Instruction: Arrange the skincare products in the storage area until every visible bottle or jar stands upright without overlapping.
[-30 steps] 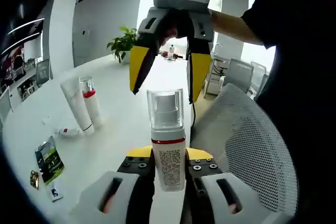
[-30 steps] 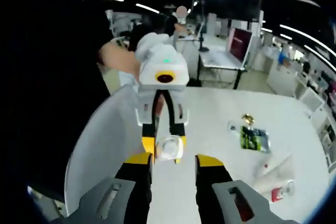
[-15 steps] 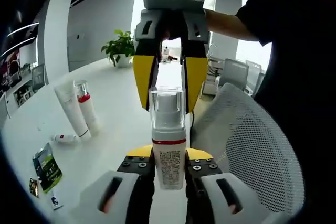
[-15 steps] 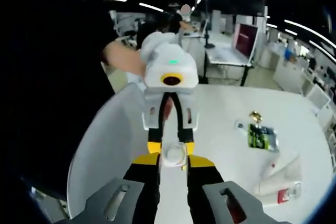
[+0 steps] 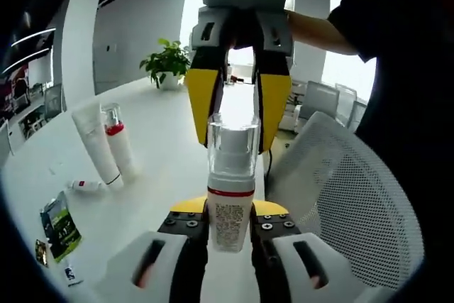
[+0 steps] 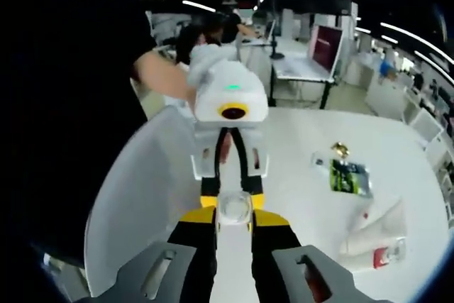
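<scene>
You held the pump bottle (image 5: 230,196) upright above the white table (image 5: 156,154): left gripper (image 5: 228,212) clamped its body, right gripper (image 5: 240,115) pinched its clear cap. Label print was too small to read.

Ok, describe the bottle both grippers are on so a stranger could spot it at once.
Start at the white table; above its near edge the left gripper clamps a pump bottle by its body. The right gripper closes on its clear cap. Unlike the standing tube, it's off the table.
</scene>
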The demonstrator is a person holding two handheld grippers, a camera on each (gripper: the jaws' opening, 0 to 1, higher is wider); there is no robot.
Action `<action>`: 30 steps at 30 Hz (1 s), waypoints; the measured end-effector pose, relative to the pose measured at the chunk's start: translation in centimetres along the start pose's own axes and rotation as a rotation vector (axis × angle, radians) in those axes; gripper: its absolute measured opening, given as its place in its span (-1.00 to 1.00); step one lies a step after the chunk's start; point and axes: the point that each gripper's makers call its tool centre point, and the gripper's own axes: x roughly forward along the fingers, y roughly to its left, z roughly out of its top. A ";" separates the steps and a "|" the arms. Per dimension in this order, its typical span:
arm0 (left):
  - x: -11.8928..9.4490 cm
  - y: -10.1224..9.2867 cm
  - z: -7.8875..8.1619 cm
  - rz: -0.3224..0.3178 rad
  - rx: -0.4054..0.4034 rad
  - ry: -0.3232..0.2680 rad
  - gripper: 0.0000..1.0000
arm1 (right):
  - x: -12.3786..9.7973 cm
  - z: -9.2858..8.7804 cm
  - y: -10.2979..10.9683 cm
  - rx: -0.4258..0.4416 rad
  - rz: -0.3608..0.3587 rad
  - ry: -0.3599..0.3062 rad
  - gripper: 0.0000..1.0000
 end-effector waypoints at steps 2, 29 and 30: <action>0.4 0.7 -0.3 0.024 -0.018 -0.004 -0.66 | 0.3 -0.7 -0.8 0.024 -0.017 0.006 -0.83; 6.1 8.5 -4.9 0.256 -0.079 0.098 -0.74 | 3.2 -8.8 -8.4 0.057 -0.169 0.177 -0.82; 6.2 8.8 -4.9 0.260 -0.081 0.096 -0.74 | 3.3 -9.0 -8.7 0.059 -0.173 0.178 -0.82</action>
